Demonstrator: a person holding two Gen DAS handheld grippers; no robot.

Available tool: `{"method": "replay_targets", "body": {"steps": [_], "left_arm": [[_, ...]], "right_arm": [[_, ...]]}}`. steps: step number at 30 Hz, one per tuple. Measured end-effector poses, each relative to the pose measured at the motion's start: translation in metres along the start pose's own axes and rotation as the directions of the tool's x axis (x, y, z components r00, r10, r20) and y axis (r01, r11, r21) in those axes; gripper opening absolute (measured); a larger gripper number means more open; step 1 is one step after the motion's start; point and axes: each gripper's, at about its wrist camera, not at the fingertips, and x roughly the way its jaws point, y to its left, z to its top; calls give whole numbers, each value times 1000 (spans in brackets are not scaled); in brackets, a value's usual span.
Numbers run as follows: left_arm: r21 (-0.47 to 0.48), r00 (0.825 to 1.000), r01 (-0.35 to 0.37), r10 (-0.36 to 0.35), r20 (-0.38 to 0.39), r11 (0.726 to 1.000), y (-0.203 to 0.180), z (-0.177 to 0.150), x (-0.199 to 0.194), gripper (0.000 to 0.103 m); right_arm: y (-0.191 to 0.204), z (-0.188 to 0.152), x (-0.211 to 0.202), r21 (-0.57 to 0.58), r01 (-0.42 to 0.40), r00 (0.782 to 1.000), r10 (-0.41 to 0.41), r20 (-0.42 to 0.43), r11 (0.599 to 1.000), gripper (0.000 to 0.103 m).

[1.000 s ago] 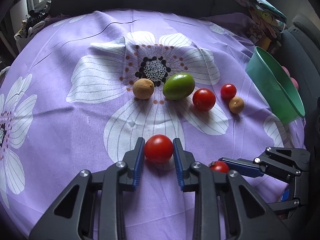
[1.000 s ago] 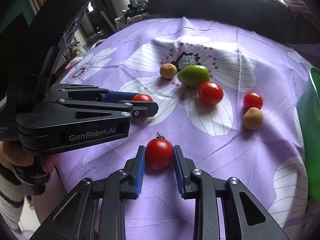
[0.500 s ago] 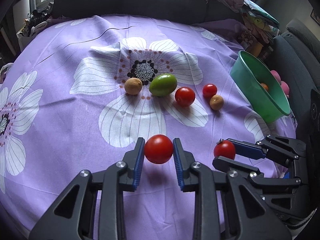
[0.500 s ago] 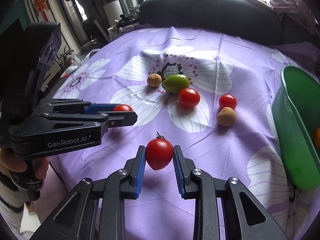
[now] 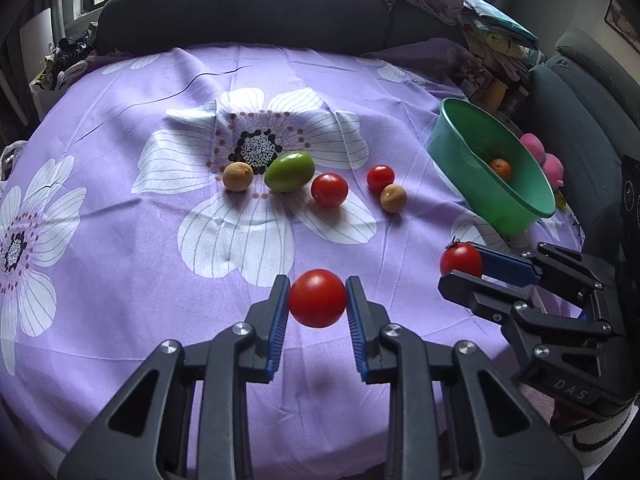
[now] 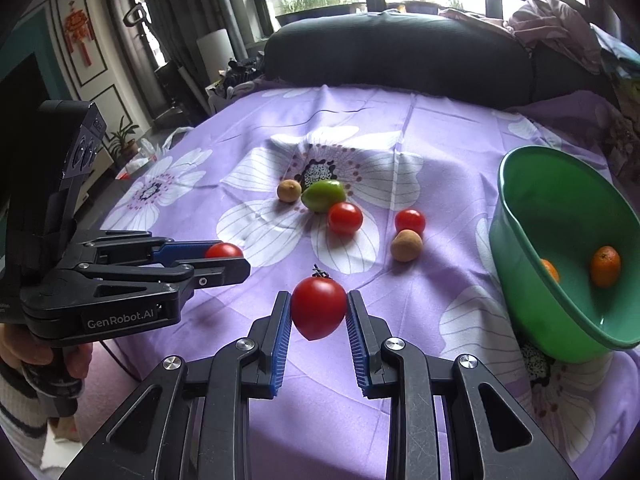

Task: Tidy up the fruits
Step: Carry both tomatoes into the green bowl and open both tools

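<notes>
Left wrist view first: the left claw (image 5: 317, 299) is clamped on a red tomato (image 5: 317, 298), blue pads pressing both sides, and it's held up off the purple flowered cloth (image 5: 120, 280) that covers the counter. Ahead of the claw there's a row lying on the cloth: a brown fruit (image 5: 238, 176), a green mango (image 5: 289, 171) touching or nearly touching it, a bigger tomato (image 5: 329, 190), a small tomato (image 5: 380, 179) and a second brown fruit (image 5: 393, 198) just beside that one. Off to the right and further out sits a tilted green bowl (image 5: 460, 160) with an orange (image 5: 500, 169) inside. The right claw (image 5: 460, 266) comes in from the right, closed on its own stemmed tomato (image 5: 461, 260).

Right wrist view: the right claw is gripping that stemmed tomato, stem up, above the cloth. The bowl is to the right of it, and I think there are two oranges in it, though one is half hidden by the rim. The left claw is off to the left.
</notes>
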Motion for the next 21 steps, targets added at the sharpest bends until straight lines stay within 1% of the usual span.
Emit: {"method": "replay_targets", "body": {"steps": [11, 21], "left_arm": [[68, 1000, 14, -16, 22, 998, -28, 12, -4, 27], [138, 997, 67, -73, 41, 988, -63, 36, 2, 27]], "right_arm": [[-19, -2, -25, 33, 32, 998, -34, 57, 999, 29], [-45, -2, -40, 88, 70, 992, -79, 97, 994, 29]]}}
